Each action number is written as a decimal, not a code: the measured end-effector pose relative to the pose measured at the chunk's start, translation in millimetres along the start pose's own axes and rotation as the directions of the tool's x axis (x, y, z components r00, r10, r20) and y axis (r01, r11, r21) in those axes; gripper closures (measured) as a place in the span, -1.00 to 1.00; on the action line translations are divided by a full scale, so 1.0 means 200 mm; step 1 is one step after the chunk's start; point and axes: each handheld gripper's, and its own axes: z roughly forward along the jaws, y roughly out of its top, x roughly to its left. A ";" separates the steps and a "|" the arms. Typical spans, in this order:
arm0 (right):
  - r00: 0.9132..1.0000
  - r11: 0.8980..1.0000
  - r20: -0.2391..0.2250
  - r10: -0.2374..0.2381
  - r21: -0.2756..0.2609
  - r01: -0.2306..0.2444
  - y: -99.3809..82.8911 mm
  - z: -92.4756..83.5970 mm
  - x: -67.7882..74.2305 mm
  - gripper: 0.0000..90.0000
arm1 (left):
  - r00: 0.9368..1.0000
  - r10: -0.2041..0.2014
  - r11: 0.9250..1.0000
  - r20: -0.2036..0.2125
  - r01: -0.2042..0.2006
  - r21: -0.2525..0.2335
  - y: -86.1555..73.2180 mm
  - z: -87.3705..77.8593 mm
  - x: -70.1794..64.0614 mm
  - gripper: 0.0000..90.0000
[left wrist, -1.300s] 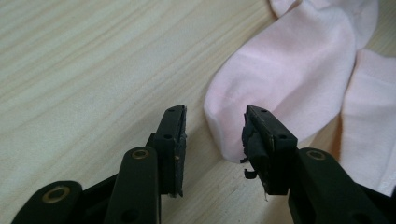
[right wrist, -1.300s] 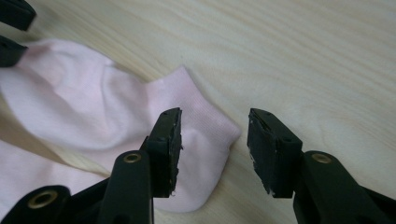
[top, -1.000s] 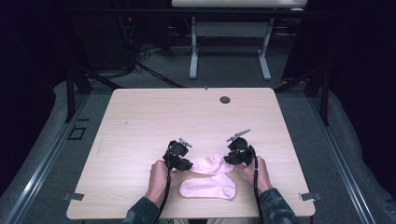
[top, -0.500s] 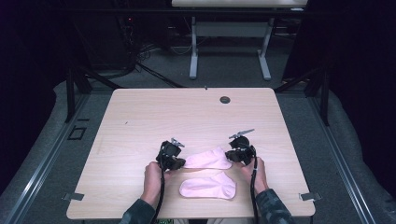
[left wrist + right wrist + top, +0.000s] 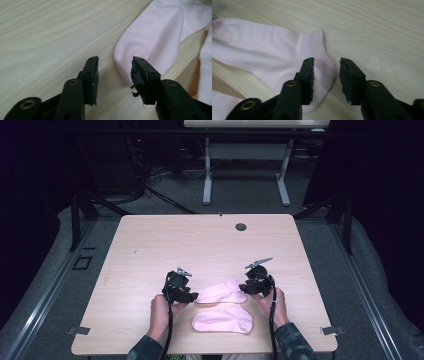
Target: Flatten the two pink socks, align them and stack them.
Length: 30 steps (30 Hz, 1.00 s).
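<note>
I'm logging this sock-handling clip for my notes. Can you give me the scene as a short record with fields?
surface: light wooden table
upper sock: pink, lying flat, stretched between the two grippers
lower sock: pink, flat, nearer the person, apart from both grippers
left hand-held gripper: jaws just opened, parted at the upper sock's toe end, not pressing on it
right hand-held gripper: jaws just opened, parted over the upper sock's cuff edge, no grip
other: small dark round fitting near the table's far edge
</note>
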 end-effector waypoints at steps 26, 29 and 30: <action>0.997 0.996 0.023 -0.073 0.062 0.071 0.01 0.05 0.02 0.93 | 0.997 0.076 0.994 0.012 -0.077 0.084 0.02 0.07 -0.06 0.93; 0.997 0.996 0.017 -0.076 0.057 0.075 0.01 0.05 0.01 0.95 | 0.997 0.081 0.993 0.008 -0.082 0.082 0.02 0.06 -0.06 0.96; 0.997 0.996 0.019 -0.076 0.054 0.075 0.00 0.04 0.01 0.95 | 0.997 0.082 0.994 0.006 -0.082 0.076 0.02 0.06 -0.06 0.96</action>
